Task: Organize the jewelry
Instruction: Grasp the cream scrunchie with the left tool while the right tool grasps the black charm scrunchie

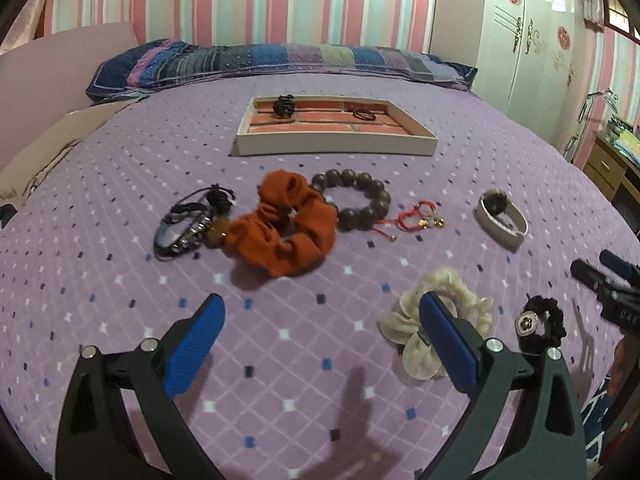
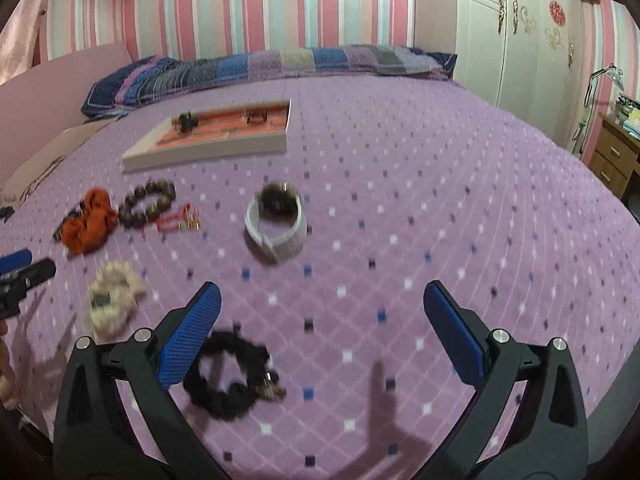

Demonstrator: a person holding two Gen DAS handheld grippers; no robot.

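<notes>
A white tray (image 1: 335, 145) with a brick-pattern floor sits far on the bed and holds a black clip (image 1: 284, 105) and black hair ties (image 1: 363, 113). In front of it lie a dark leather bracelet (image 1: 188, 224), an orange scrunchie (image 1: 286, 229), a brown bead bracelet (image 1: 354, 199), a red cord bracelet (image 1: 416, 218), a white cuff (image 1: 502, 218), a cream scrunchie (image 1: 438, 320) and a black scrunchie (image 1: 542, 322). My left gripper (image 1: 320, 308) is open above the bedspread, its right finger over the cream scrunchie. My right gripper (image 2: 322, 300) is open, the black scrunchie (image 2: 230, 376) by its left finger.
The purple patterned bedspread (image 1: 304, 360) covers the bed. A striped pillow (image 1: 280, 62) lies at the far end. A white wardrobe (image 2: 520, 32) and a wooden drawer unit (image 2: 612, 156) stand at the right. The white cuff also shows in the right wrist view (image 2: 276, 222).
</notes>
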